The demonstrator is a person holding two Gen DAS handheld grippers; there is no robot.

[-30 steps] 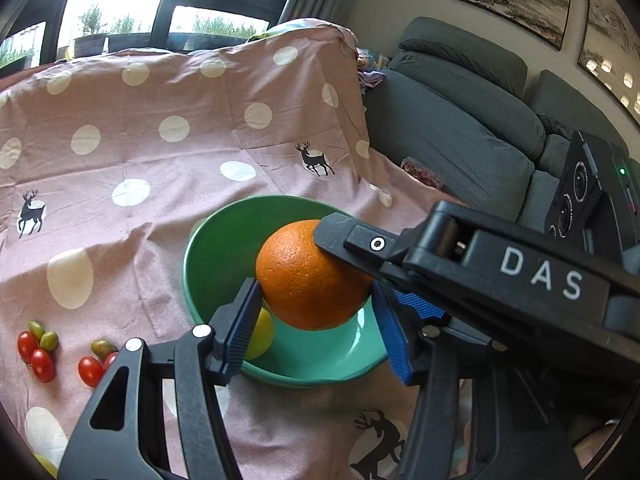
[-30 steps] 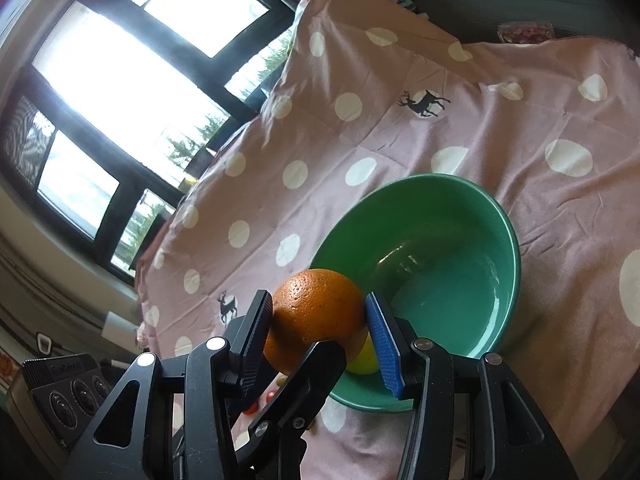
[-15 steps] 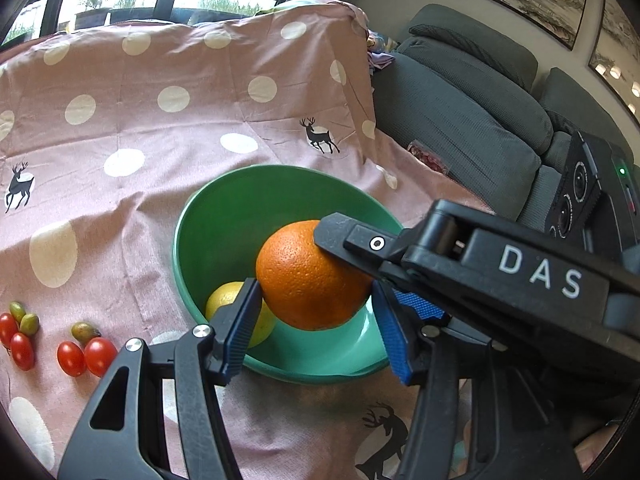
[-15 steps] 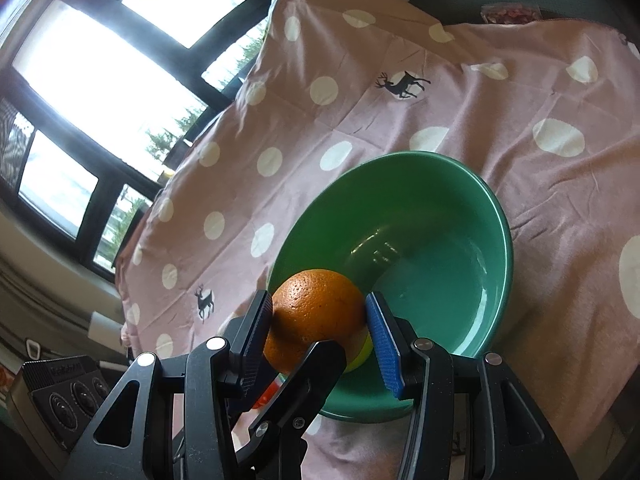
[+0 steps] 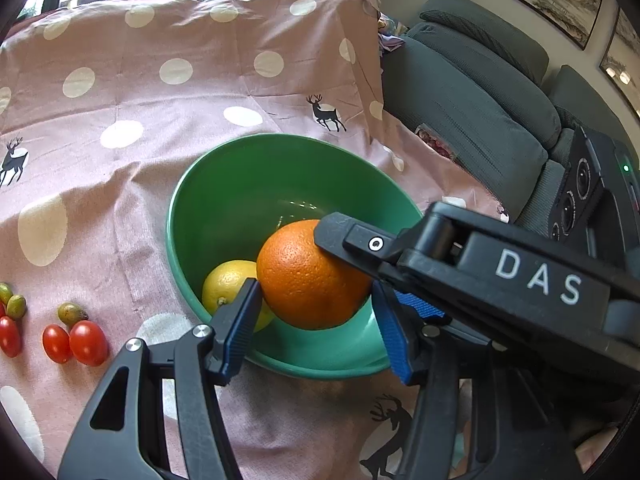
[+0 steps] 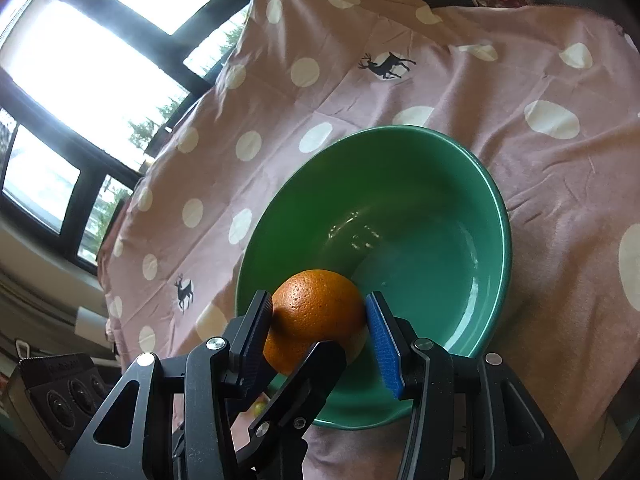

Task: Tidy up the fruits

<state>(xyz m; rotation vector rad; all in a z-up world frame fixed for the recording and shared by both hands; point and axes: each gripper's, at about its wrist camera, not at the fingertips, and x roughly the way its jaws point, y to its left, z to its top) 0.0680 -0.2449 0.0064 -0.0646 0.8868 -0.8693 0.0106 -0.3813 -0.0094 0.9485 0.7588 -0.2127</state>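
Both grippers clamp 1 orange [image 5: 312,276] together, held over the near side of the green bowl [image 5: 224,184]; the left gripper [image 5: 316,320] is partly open, its left pad touching the peel, the right pad's contact hidden; the right gripper [image 6: 320,320] is partly open with both pads pressed on the orange [image 6: 316,312]; a lemon [image 5: 228,284] lies in the bowl beside it; cherry tomatoes [image 5: 76,340] sit on the spotted cloth [image 5: 160,120]

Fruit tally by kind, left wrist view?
orange: 1
lemon: 1
red cherry tomatoes: 3 in full view, more possibly cut off at the edge
green cherry tomatoes: 3
Total: 8
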